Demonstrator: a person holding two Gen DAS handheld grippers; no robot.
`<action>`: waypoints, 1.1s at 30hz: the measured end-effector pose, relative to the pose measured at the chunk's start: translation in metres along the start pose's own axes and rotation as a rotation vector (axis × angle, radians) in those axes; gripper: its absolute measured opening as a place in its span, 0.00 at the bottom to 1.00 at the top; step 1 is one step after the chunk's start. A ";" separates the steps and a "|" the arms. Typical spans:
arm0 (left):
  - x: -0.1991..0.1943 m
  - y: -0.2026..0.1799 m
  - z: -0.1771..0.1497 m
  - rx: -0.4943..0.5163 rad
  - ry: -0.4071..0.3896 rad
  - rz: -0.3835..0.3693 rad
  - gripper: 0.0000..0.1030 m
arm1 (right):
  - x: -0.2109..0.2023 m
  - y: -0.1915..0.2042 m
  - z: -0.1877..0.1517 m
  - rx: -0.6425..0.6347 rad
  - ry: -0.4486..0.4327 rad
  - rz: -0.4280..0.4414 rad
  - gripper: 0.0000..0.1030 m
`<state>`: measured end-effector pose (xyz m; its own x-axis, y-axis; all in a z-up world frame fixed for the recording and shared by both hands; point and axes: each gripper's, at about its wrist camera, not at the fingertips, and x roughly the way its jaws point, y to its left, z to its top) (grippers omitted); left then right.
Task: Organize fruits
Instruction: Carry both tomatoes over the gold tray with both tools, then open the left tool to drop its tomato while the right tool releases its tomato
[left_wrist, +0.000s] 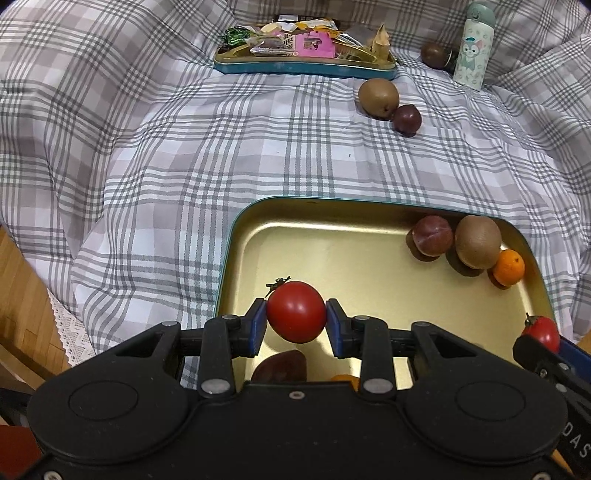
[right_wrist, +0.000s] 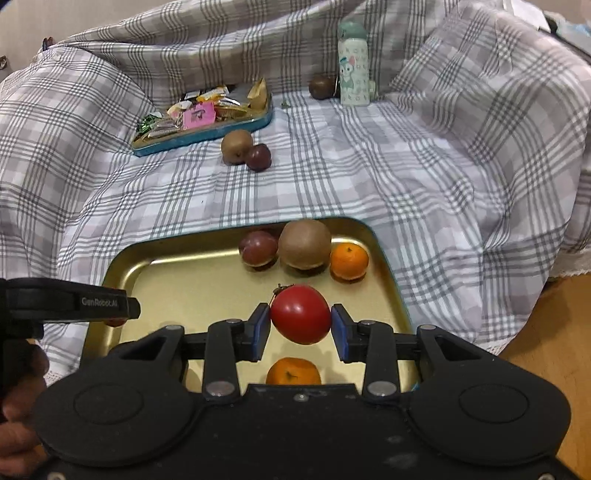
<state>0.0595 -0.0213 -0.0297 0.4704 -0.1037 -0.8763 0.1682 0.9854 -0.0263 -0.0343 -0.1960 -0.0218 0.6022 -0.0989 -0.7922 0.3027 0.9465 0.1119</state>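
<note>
Currently both grippers are in the placing step, each carrying one tomato above the gold tray (left_wrist: 258, 236). The left gripper (left_wrist: 296, 325) has its blue pads pressed against the sides of a red tomato (left_wrist: 296, 312), which hangs over the near-left part of the tray floor; the jaws are closed as far as the fruit allows. The right gripper (right_wrist: 301, 326) likewise clamps a second tomato (right_wrist: 301, 314) over the near-right part of the tray, directly beyond a mandarin (right_wrist: 293, 371) lying on the tray floor. At the tray's far right corner rest a plum (right_wrist: 258, 247), a kiwi (right_wrist: 304, 242) and another mandarin (right_wrist: 349, 260), touching or nearly touching one another. Beyond the tray, on the checked cloth (left_wrist: 147, 147), a kiwi (left_wrist: 378, 96) and a plum (left_wrist: 406, 119) remain uncollected, and a third brown fruit sits further off beside a bottle (left_wrist: 471, 48). By judgement, the next move calls for lowering each tomato to a bare patch of tray floor, clear of the fruit beneath, before parting the jaws; releasing from height risks rolling. The cloth fruits then need collecting.
</note>
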 end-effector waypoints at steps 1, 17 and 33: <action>0.001 0.000 0.000 0.001 0.000 0.004 0.42 | 0.002 0.000 -0.001 -0.002 0.005 -0.001 0.36; 0.006 0.000 -0.004 0.019 -0.007 0.023 0.42 | 0.009 0.001 0.000 0.000 0.018 -0.011 0.36; -0.001 -0.002 -0.005 0.022 -0.027 0.009 0.42 | 0.007 0.002 -0.001 -0.011 0.017 -0.005 0.36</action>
<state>0.0544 -0.0223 -0.0312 0.4955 -0.0986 -0.8630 0.1828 0.9831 -0.0073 -0.0298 -0.1950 -0.0278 0.5883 -0.0983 -0.8027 0.2971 0.9495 0.1014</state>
